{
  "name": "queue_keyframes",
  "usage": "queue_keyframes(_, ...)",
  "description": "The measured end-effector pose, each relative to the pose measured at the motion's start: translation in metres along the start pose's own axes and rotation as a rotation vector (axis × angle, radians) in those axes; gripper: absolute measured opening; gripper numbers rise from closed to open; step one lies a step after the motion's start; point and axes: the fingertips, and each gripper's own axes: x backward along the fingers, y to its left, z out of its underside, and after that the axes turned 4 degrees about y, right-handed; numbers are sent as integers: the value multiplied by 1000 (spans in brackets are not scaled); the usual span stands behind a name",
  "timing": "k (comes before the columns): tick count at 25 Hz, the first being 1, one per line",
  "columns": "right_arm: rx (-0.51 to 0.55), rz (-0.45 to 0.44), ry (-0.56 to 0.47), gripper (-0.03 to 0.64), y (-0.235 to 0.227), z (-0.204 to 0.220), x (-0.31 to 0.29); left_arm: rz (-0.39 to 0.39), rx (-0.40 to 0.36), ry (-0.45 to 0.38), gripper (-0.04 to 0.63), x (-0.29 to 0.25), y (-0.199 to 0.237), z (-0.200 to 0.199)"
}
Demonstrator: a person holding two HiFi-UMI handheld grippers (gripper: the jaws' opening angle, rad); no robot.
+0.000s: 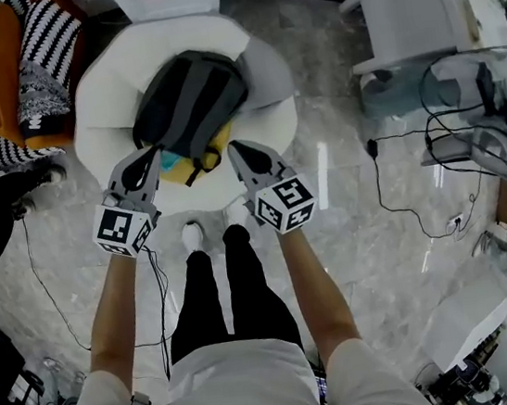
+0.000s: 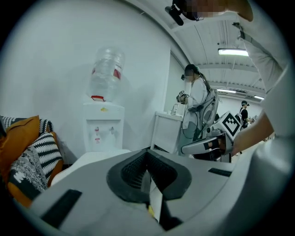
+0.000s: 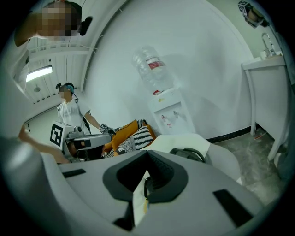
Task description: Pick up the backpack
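Left gripper (image 1: 154,153) and right gripper (image 1: 234,147), jaws closed and empty, just beside backpack (image 1: 188,98), probably staging the grab

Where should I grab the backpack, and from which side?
Probably the dark strap loop at the near end of the backpack, coming from the person's side with the right gripper. The bag lies flat on the white seat and that loop sticks out toward the gripper. Its jaws are shut, so open first.
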Motion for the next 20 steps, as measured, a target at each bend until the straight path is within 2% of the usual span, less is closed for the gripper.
queue_keyframes(14,-57,57,34,8,-101,75,-75,-41,-9,96,3,-105,47,92)
queue_keyframes(20,-56,71,67,8,-129,104,-99,-57,0,111,3,-149,63,113)
